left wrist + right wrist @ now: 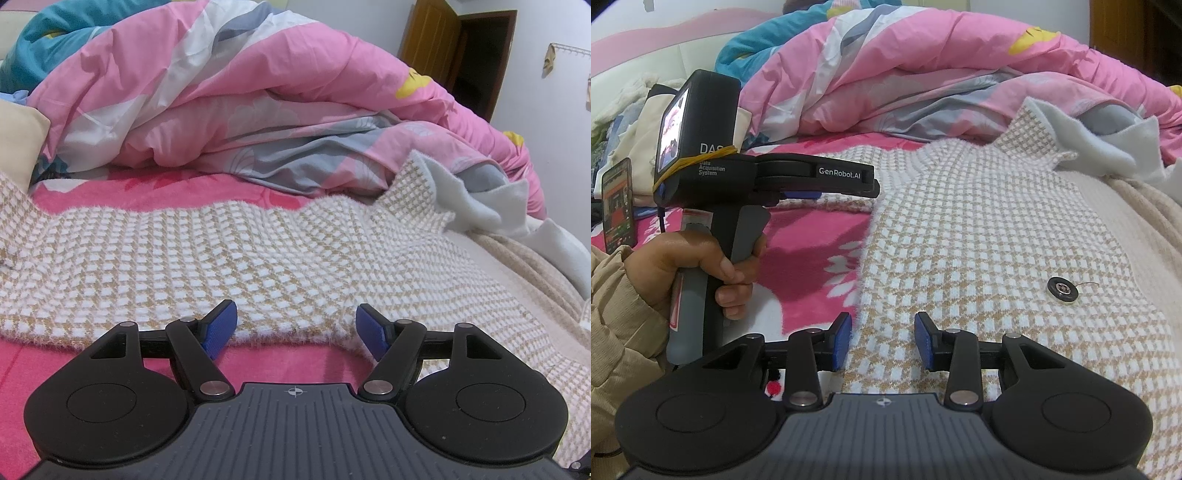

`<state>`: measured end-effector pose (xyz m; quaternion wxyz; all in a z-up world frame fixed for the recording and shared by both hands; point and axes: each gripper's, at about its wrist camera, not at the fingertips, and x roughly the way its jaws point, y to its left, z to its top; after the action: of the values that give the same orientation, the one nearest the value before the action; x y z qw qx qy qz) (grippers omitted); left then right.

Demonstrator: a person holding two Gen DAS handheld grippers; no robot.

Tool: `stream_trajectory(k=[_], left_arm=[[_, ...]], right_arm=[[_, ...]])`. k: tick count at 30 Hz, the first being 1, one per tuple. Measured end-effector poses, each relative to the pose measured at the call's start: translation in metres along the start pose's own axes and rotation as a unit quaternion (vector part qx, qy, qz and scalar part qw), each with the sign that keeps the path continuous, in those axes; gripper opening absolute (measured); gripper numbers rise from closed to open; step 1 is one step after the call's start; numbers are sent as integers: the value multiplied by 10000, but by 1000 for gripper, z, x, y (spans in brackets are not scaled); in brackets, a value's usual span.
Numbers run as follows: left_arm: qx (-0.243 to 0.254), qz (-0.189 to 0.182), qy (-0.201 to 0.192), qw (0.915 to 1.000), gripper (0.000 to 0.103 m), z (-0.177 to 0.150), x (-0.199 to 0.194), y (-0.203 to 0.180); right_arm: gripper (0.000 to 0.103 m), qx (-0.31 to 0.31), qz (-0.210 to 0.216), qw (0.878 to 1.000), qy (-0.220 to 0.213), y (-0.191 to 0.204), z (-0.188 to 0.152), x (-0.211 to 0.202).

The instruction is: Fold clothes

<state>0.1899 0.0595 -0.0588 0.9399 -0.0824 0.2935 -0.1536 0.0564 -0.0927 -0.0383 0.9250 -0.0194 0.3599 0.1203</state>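
A tan-and-white houndstooth garment lies spread on the bed, its white fleecy lining turned up at the far right. My left gripper stands open low over the garment's near edge; the blue pads touch no cloth. The right wrist view shows the same garment with a black button on it. My right gripper hovers open above the cloth near its left edge, pads apart and nothing pinched. The left gripper shows side-on there, held by a hand.
A heaped pink, grey and white quilt fills the back of the bed. A pink floral sheet lies under the garment, and a beige knit blanket is at the right. A phone stands at the left. A wooden door is behind.
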Motion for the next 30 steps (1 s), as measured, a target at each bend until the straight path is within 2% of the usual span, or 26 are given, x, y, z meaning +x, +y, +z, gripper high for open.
stream_trajectory(k=[30], left_arm=[[41,9,32,10000,74,3,1,0]], right_arm=[[40,191,22,9998,21,-3,-2,-1]])
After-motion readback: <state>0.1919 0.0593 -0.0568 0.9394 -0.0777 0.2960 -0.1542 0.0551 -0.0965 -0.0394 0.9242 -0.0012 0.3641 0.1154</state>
